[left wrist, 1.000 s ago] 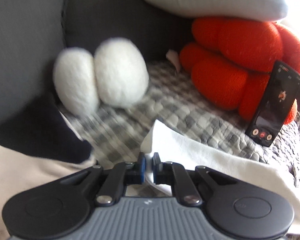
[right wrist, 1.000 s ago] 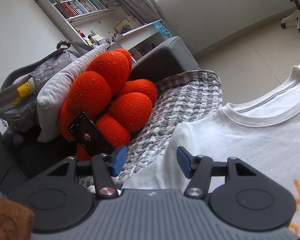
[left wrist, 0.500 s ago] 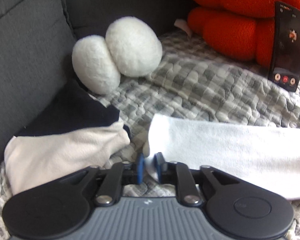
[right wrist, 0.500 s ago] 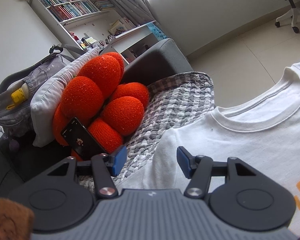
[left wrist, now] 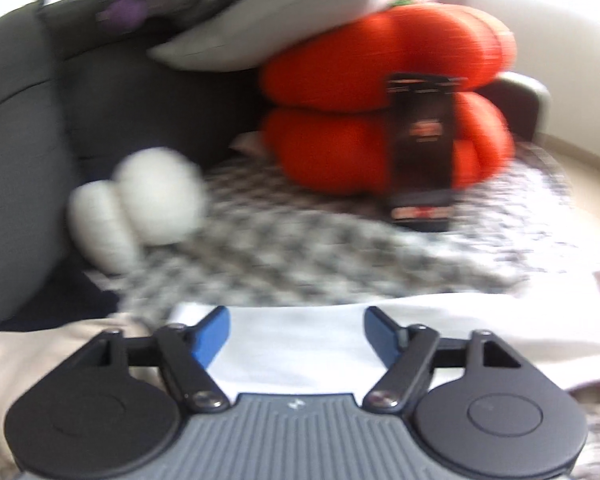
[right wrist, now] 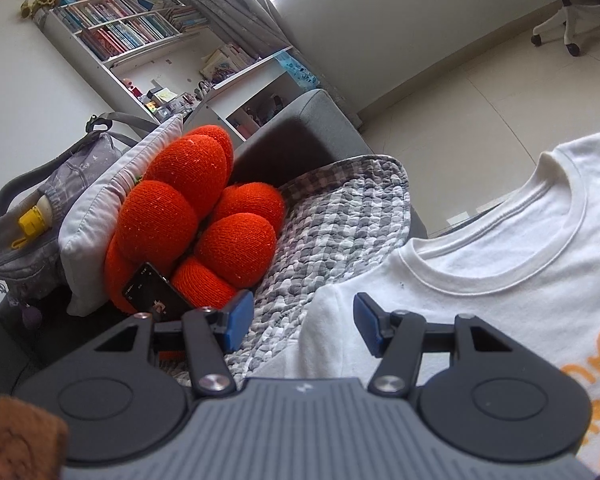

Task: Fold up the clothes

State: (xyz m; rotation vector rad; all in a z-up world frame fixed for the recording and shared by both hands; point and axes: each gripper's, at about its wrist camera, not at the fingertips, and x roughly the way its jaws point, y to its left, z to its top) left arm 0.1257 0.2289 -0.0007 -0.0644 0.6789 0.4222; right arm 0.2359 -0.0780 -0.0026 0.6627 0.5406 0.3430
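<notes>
A white T-shirt (right wrist: 500,264) with orange lettering lies on a grey checked sofa cover (right wrist: 340,216), its round collar toward the sofa's edge. In the blurred left wrist view a folded white strip of the T-shirt (left wrist: 440,320) stretches across the cover. My left gripper (left wrist: 296,334) hovers over that strip with its jaws opening and nothing pinched between the blue pads. My right gripper (right wrist: 303,324) stands open above the shirt's shoulder edge, holding nothing.
An orange knotted cushion (right wrist: 196,220) with a black phone (right wrist: 156,292) leaning on it sits at the sofa's back. A white plush (left wrist: 140,204), a beige garment (left wrist: 52,344) and a dark garment lie left. A grey pillow, a bag and bookshelves stand behind.
My left gripper let go of the white shirt's folded edge and opened wide, swinging sideways so the orange cushion and phone now sit in mid-view. The right gripper stayed open and barely shifted.
</notes>
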